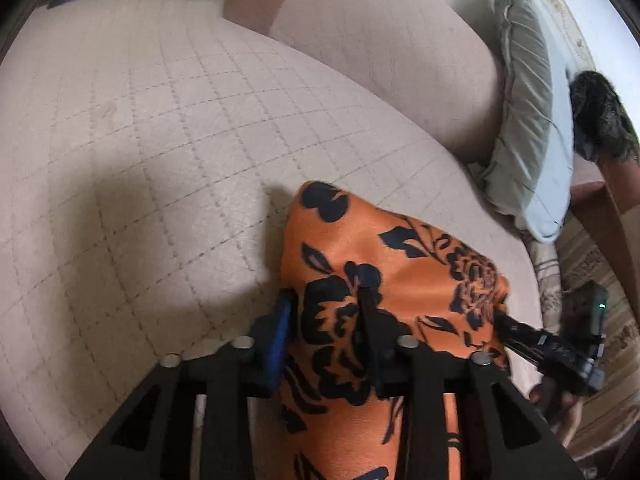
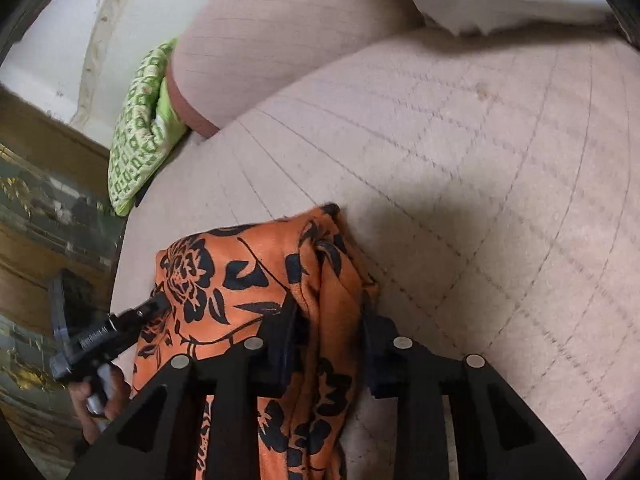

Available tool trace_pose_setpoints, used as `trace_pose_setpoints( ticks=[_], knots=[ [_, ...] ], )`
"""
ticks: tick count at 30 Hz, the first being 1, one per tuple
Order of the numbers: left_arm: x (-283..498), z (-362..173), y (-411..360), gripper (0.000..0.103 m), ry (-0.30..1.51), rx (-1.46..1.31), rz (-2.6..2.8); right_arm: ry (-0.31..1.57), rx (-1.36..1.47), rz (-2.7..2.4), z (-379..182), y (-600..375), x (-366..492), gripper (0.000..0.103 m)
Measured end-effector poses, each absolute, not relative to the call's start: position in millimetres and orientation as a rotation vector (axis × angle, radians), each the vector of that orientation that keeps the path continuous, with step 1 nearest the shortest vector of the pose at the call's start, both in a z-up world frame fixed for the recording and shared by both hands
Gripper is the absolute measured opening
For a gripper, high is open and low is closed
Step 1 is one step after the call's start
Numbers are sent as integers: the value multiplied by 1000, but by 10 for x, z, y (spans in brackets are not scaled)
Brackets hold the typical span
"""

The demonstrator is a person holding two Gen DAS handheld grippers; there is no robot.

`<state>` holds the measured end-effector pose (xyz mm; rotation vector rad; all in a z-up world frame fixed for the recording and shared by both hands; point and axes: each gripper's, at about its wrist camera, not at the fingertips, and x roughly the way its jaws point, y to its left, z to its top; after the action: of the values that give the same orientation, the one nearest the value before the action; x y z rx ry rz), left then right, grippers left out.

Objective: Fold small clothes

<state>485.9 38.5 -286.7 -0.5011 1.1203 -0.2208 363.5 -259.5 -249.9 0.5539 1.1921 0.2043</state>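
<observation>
An orange garment with a black flower print (image 1: 384, 280) hangs between my two grippers above the beige quilted sofa seat (image 1: 160, 140). My left gripper (image 1: 326, 304) is shut on its edge; the cloth drapes over the right finger. My right gripper shows at the right of the left wrist view (image 1: 508, 326), pinching the other end. In the right wrist view the garment (image 2: 248, 276) is bunched and falls between my fingers; my right gripper (image 2: 330, 312) is shut on it. My left gripper (image 2: 156, 304) bites the cloth at the left.
The sofa backrest (image 1: 384, 52) rises behind the seat. A grey cushion (image 1: 524, 120) lies at one end, a green patterned cushion (image 2: 140, 136) at the other. A dark furry thing (image 1: 600, 116) sits on the armrest. A patterned rug (image 1: 592, 280) lies past the seat edge.
</observation>
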Motion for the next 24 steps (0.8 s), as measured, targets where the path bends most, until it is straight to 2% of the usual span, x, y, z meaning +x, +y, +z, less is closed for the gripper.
trace_pose_setpoints(
  ticks=[2, 4, 5, 7, 9, 11, 17, 24],
  knots=[
    [4774, -2686, 312, 35, 1088, -441, -204, 1167, 538, 212, -2315, -2584, 3586, 30],
    [4633, -2481, 230, 36, 1048, -338, -171, 1111, 543, 236, -2044, -2586, 3463, 38],
    [4515, -2361, 191, 40, 1023, -299, -152, 1094, 548, 242, -1935, -2595, 3391, 49],
    [4317, -2208, 114, 49, 975, -241, -133, 1045, 526, 220, -1716, -2586, 3189, 63],
    [3980, -2068, 0, 52, 918, -160, -88, 1031, 479, 182, -1592, -2518, 2939, 63],
    [3632, -1972, -101, 60, 879, -105, -47, 1030, 441, 142, -1524, -2413, 2633, 63],
    [2573, -1725, -362, 60, 848, -19, 11, 1080, 376, 104, -1340, -1949, 1757, 63],
    [1723, -1349, -442, 64, 833, -15, 31, 1083, 339, 81, -1159, -1737, 1191, 63]
  ],
)
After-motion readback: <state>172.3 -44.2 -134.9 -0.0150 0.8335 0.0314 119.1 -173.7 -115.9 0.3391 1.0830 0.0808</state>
